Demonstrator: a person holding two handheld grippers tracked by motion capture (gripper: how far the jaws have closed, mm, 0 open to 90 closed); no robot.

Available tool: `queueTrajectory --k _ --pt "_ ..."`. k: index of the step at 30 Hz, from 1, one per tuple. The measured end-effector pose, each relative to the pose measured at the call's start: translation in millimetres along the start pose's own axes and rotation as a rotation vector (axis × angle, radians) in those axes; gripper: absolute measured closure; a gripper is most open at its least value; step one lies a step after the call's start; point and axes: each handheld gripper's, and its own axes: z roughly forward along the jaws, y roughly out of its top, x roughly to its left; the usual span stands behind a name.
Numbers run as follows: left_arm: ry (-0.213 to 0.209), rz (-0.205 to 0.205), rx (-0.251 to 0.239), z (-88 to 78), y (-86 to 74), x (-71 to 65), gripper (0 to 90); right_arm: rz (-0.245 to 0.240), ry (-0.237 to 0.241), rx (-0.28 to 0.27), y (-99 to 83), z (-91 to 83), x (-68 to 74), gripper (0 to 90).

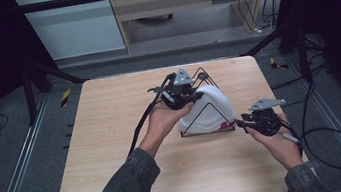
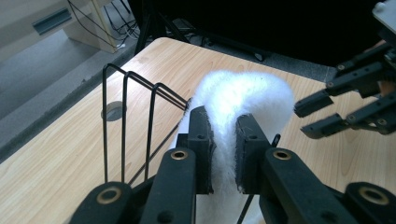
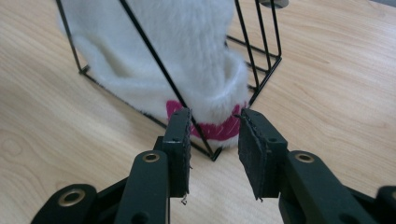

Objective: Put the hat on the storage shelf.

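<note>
**Over the wire rack: fluffy sock pinched**

On the wooden table (image 1: 113, 134), white fluffy sock (image 2: 243, 100) draped over black wire rack (image 2: 126, 121). Left gripper (image 2: 223, 147) clenched on its top fold. Right gripper (image 3: 214, 140) released, jaws parted just before the pink cuff (image 3: 219, 129), touching nothing.

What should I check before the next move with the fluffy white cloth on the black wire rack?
1. Left gripper pinches the fluffy white cloth at its top fold: ok.
2. Right gripper is open and free of the cloth's pink-trimmed edge: ok.
3. Cloth drapes over the black wire rack, with wires crossing it: not ok for a straight pull.
4. Rack stands flat on the wooden table: ok.
5. Cloth snagged on a wire: cannot tell.
</note>
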Motion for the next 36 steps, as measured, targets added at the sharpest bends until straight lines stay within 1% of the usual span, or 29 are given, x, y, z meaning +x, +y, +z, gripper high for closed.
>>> queueTrajectory --k 1,2,5,6,7,12,13,16,17,18,20,21,23,24,25,26,30,31,33,34,35,36 --pt "0.006 -0.005 0.001 0.1 0.2 0.1 78.4 -0.01 -0.002 0.0 -1.0 -0.7 0.2 63.9" --pt "0.01 -0.008 0.001 0.0 0.2 0.0 76.7 -0.003 -0.005 0.004 -2.4 -2.4 1.4 63.5" --pt "0.023 -0.02 -0.005 -2.1 -1.4 -0.7 68.2 -0.003 -0.006 -0.005 -5.0 -6.8 2.2 61.9" --pt "0.023 -0.019 -0.007 -2.9 -1.9 -1.0 67.6 0.0 -0.009 -0.005 -6.0 -8.6 3.5 61.5" --pt "0.024 -0.021 -0.011 -3.6 -2.5 -1.5 66.6 -0.007 -0.007 -0.008 -6.7 -9.2 3.7 61.2" --pt "0.027 -0.026 -0.019 -6.4 -3.3 -2.3 58.9 -0.001 -0.006 -0.009 -9.7 -10.8 7.6 58.6" --pt "0.029 -0.025 -0.023 -8.1 -3.0 -2.7 55.2 0.0 -0.005 -0.009 -9.8 -11.1 8.4 57.5" --pt "0.029 -0.043 -0.023 -14.5 -2.4 -2.7 39.4 -0.006 -0.005 -0.013 -9.6 -12.2 10.5 54.3" --pt "0.031 -0.043 -0.02 -16.7 -2.2 -2.5 35.5 -0.005 -0.006 -0.014 -9.4 -12.5 10.6 53.3" --pt "0.038 -0.042 -0.016 -18.8 -2.3 -2.4 31.4 0.0 -0.011 -0.015 -9.2 -12.9 10.9 52.3" --pt "0.051 -0.052 -0.003 -22.5 -2.6 -2.4 22.4 0.0 -0.02 -0.017 -9.3 -13.7 10.9 49.0" --pt "0.048 -0.057 -0.006 -25.1 -3.3 -2.8 19.0 0.002 -0.027 -0.019 -9.5 -13.9 11.1 47.5" --pt "0.055 -0.055 -0.013 -30.6 -5.1 -3.3 13.1 0.014 -0.031 -0.019 -10.7 -15.1 12.6 45.2" --pt "0.054 -0.056 -0.015 -32.6 -5.9 -3.3 11.5 0.005 -0.036 -0.02 -11.3 -15.2 12.7 44.4" --pt "0.044 -0.055 -0.017 -38.3 -8.1 -3.3 10.2 0.001 -0.036 -0.02 -11.7 -15.4 12.8 44.0" --pt "0.044 -0.055 -0.017 -38.3 -8.1 -3.3 7.3 0.005 -0.038 -0.019 -12.6 -15.4 13.6 42.9" --pt "0.039 -0.051 -0.028 -49.3 -13.6 -3.7 5.9 0.018 -0.048 -0.022 -13.3 -15.2 13.6 40.6" --pt "0.042 -0.055 -0.03 -52.3 -15.1 -3.9 5.9 0.022 -0.056 -0.025 -14.1 -15.6 13.6 38.3" --pt "0.04 -0.051 -0.035 -59.1 -18.8 -4.4 5.8 0.026 -0.063 -0.024 -14.5 -15.9 14.2 36.5" --pt "0.041 -0.05 -0.032 -62.9 -21.1 -4.7 4.9 0.032 -0.069 -0.024 -16.0 -16.5 14.0 33.3" --pt "0.044 -0.051 -0.031 -66.1 -23.5 -5.2 4.9 0.032 -0.069 -0.024 -16.0 -16.5 14.0 33.3" --pt "0.045 -0.051 -0.026 -69.5 -26.1 -5.7 4.9 0.033 -0.073 -0.023 -17.0 -16.7 13.9 31.4"
